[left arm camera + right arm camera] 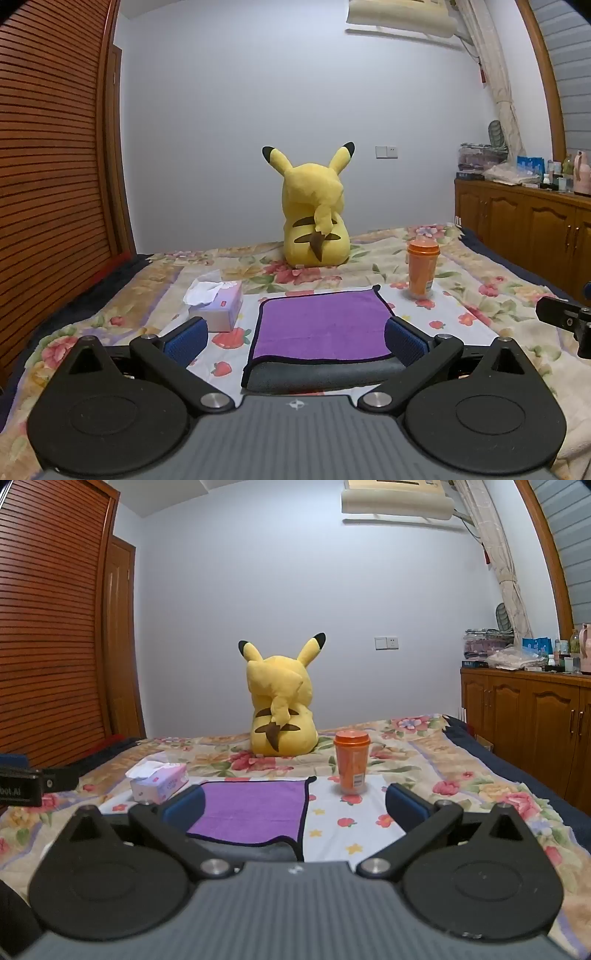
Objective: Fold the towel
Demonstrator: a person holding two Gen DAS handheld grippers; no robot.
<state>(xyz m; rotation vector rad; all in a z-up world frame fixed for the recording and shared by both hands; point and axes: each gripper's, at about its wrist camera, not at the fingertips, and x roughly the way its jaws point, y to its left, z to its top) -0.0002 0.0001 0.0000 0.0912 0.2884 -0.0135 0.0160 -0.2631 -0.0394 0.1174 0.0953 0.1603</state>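
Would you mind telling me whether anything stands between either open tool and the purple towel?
Nothing visible does. The purple towel lies directly ahead of the left tool and ahead-left of the right tool. The tissue box and orange cup stand off to its sides.

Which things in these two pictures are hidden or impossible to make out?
- Towel: its near edge is cut off by the left gripper body; in the right wrist view, by the right gripper.
- Plush toy: face turned away in both views.
- Orange cup: label print too small.
- Cabinet-top items: small, blurred.
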